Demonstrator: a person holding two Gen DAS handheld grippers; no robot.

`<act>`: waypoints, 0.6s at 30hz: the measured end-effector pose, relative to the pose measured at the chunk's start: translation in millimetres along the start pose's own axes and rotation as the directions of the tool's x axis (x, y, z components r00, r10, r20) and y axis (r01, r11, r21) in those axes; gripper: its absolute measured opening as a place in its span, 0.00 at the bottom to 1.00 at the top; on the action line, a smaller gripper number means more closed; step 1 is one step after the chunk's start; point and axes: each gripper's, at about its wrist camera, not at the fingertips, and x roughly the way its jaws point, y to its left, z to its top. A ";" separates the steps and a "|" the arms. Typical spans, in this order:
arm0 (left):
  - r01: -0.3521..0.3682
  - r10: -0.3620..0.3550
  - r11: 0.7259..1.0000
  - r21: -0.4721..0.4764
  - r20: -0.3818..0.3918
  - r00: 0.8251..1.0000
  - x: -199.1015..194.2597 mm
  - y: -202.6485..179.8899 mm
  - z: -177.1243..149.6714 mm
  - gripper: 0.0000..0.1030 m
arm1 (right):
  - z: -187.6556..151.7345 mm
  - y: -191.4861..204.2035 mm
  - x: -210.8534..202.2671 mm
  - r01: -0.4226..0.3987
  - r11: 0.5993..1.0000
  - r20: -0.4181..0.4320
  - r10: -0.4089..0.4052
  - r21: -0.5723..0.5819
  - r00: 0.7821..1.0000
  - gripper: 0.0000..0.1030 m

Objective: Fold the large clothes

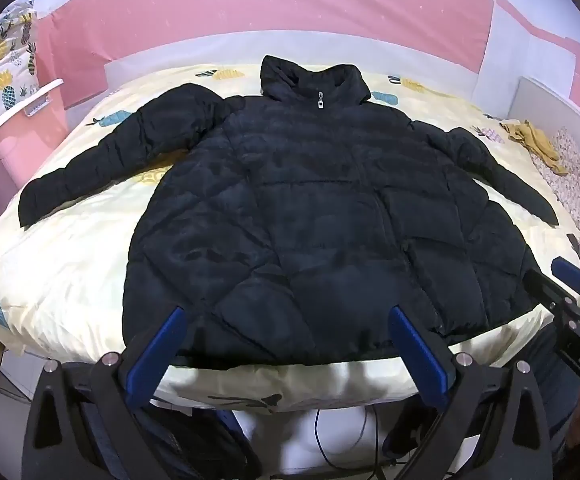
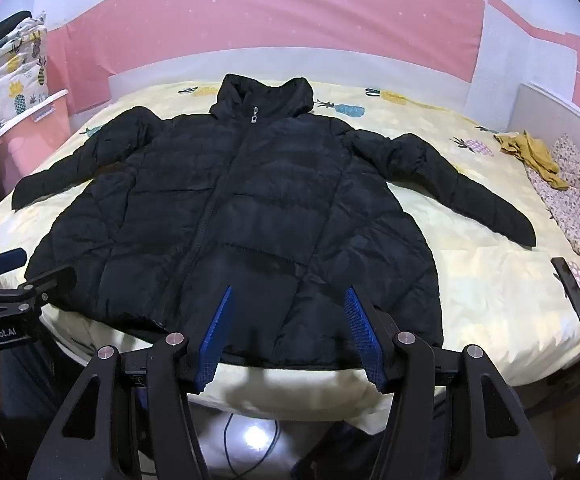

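A large black puffer jacket (image 1: pixel 310 200) lies spread flat, front up and zipped, on the pineapple-print bed (image 1: pixel 70 264), with both sleeves stretched out to the sides. It also shows in the right wrist view (image 2: pixel 242 216). My left gripper (image 1: pixel 288 316) is open and empty, hovering just above the jacket's near hem. My right gripper (image 2: pixel 290 296) is open and empty, also over the near hem; it also shows at the right edge of the left wrist view (image 1: pixel 570 280). The left gripper appears at the left edge of the right wrist view (image 2: pixel 14 272).
A dark phone (image 2: pixel 570 288) lies on the bed to the right. Mustard cloth (image 2: pixel 534 156) and floral fabric (image 2: pixel 578 208) lie at the far right. A pineapple pillow (image 2: pixel 6 84) stands at the left. Cables (image 2: pixel 250 448) run across the floor below the bed edge.
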 end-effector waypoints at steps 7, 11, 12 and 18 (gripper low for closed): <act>-0.023 0.023 1.000 0.014 0.029 0.999 -1.0 -4.1 -8.2 0.99 | -0.4 -0.7 0.9 0.004 1.000 -0.004 -0.004 0.002 1.000 0.56; -0.016 0.016 1.000 0.010 0.025 1.000 0.4 -6.7 -13.9 0.99 | -0.5 0.4 1.1 0.002 1.000 -0.002 -0.002 0.000 1.000 0.56; -0.021 0.021 1.000 0.009 0.014 1.000 1.0 -8.8 -10.5 0.99 | -0.1 1.2 1.0 0.002 1.000 -0.002 -0.002 -0.001 1.000 0.56; -0.006 0.006 1.000 0.008 0.004 1.000 1.4 -2.6 -4.1 0.99 | -0.5 0.4 1.0 0.001 1.000 -0.003 -0.001 0.005 1.000 0.56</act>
